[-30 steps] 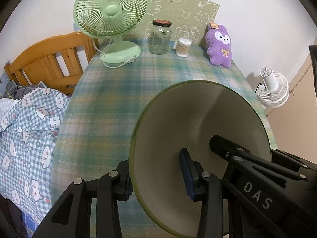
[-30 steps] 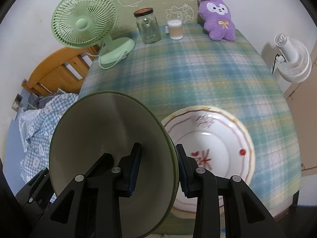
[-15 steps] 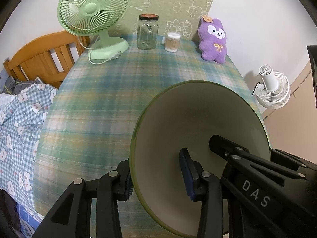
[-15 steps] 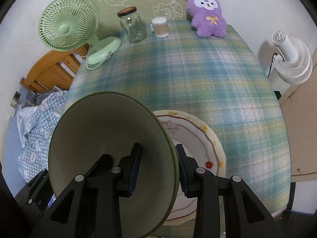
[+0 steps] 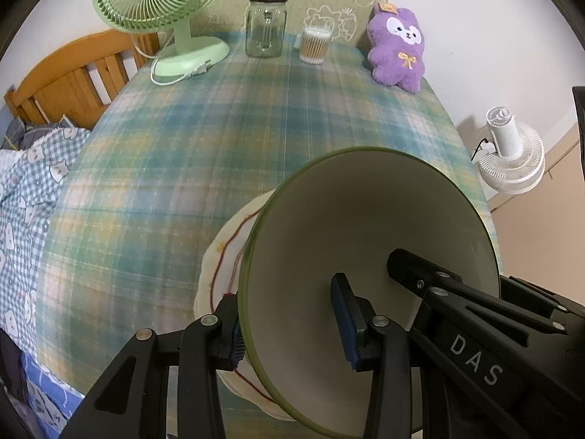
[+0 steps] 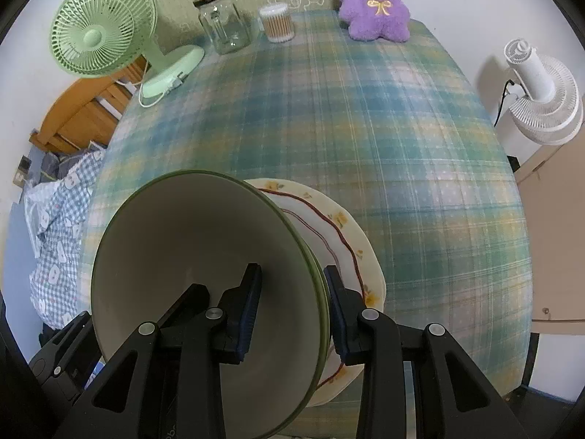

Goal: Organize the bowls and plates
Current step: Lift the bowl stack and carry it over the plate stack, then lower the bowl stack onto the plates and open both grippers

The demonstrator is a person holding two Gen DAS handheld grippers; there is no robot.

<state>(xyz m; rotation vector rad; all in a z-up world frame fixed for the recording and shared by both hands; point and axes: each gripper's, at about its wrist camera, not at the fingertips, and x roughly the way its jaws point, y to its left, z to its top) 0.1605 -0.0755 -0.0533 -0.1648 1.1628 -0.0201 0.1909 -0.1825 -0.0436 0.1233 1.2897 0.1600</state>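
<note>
Both grippers, left and right, clamp green-rimmed bowl; right reads "DAS".

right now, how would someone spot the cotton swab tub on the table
Look to the far edge of the plaid table, against the wall. The swab tub stands between the glass jar and the purple plush. It is the short clear cup packed with tan sticks, lower than the jar.
</note>
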